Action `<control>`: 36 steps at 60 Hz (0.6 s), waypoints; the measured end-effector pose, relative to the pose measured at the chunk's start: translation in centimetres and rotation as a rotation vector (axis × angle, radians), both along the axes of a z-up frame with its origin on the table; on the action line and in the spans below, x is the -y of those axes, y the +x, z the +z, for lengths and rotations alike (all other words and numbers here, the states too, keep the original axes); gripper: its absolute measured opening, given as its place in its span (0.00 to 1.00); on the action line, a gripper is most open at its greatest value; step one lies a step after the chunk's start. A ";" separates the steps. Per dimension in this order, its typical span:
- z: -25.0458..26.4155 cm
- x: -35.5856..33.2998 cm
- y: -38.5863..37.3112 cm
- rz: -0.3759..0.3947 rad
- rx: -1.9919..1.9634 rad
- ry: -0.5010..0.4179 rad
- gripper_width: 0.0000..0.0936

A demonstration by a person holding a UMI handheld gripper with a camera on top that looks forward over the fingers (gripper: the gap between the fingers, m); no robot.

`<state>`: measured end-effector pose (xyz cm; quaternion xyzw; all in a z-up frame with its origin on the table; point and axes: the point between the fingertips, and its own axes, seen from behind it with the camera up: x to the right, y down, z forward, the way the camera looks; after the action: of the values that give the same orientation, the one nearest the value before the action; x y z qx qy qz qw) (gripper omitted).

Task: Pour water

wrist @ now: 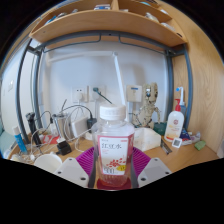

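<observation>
The gripper (113, 172) is clamping both pink pads against the capped water bottle (113, 145), holding it upright above the cluttered desk (205, 152), and with the cap (113, 113) seemingly sealed any tilt is risking pouring nothing, or slipping

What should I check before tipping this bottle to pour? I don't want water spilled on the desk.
1. Grip: the hand-held gripper has both pink pads against the bottle - ok.
2. Bottle upright, not yet tilted - ok.
3. Cap: the white cap looks to be still on, so nothing would pour - not ok.
4. Receiving vessel: no cup or glass clearly identifiable ahead of the fingers - cannot tell.
5. Surroundings: cables and clutter lie on the desk close beside the bottle - not ok.
6. Water level: hidden by the label - cannot tell.
</observation>
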<state>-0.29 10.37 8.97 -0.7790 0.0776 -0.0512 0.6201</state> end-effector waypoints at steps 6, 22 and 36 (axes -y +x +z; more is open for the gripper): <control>0.3 0.6 0.1 0.014 -0.004 0.037 0.58; -2.6 2.0 0.5 -0.018 -0.039 -0.104 0.94; -3.0 8.5 -1.5 0.062 -0.035 -0.231 0.91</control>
<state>-1.83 1.88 5.99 -0.8481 0.0576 -0.0270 0.5260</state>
